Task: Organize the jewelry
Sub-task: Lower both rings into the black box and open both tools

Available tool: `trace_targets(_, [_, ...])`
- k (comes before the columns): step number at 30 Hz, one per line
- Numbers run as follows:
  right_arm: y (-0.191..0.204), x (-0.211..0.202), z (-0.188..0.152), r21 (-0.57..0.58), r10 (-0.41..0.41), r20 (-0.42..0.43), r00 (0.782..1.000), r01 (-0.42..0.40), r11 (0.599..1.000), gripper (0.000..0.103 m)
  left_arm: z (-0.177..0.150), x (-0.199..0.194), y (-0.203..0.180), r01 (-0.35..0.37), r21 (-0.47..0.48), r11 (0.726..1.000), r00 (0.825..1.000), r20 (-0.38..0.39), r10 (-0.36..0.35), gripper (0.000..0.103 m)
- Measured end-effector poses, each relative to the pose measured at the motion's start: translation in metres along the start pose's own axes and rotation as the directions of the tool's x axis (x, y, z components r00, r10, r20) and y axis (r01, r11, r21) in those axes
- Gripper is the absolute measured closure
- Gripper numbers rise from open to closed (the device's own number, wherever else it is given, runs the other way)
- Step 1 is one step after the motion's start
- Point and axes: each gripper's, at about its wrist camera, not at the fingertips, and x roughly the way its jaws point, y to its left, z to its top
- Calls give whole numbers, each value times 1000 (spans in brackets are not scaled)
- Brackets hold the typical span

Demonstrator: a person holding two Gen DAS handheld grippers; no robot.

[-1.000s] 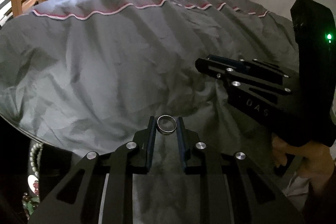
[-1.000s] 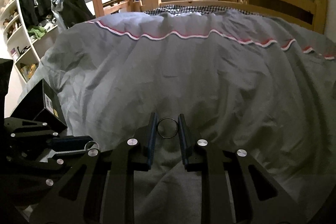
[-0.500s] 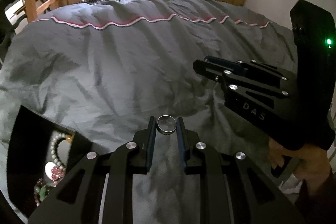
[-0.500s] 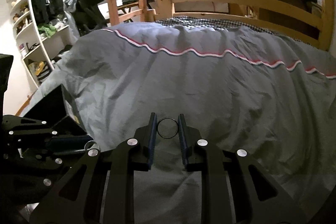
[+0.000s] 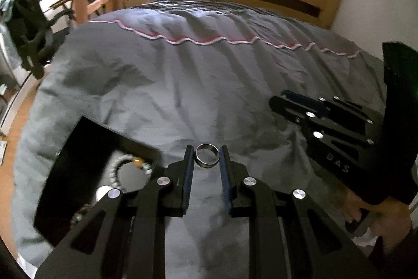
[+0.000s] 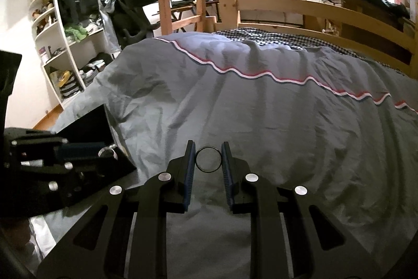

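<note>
Swinging left since the earlier frame, the left gripper brings the box into full view. It grasps a steel ring; the box lies just left. The right gripper, farther from the box, clenches a thin ring.

Left claw and right claw each clamped on something, side by side

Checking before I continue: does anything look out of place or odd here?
Nothing stands out. The left gripper pinches a wide silver ring; the right gripper pinches a thin ring. The black box lies open on the duvet.
</note>
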Motion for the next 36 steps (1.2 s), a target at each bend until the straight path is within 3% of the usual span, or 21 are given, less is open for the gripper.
trace_targets(7, [25,-4,5,-32,43,22,999,-42,999,82,-7,-22,22,-42,-50,998,999,11,43,84])
trace_targets(13, [63,1,4,-69,128,17,992,-126,990,82,-20,-41,46,-80,-104,991,997,8,82,84])
trace_targets(17, [90,3,2,-106,181,18,983,-179,978,82,-28,-55,69,-148,-165,975,989,-2,149,84])
trace_targets(24, [132,22,0,-139,252,-21,967,-253,957,82,-35,-64,102,-157,-256,954,987,-14,159,84])
trace_targets(29, [161,37,-5,-168,296,-53,954,-301,939,82,-43,-57,120,-218,-300,929,976,-73,205,84])
trace_targets(36, [171,46,-17,-185,301,-101,948,-315,931,82,-51,-52,133,-226,-347,910,974,-114,198,84])
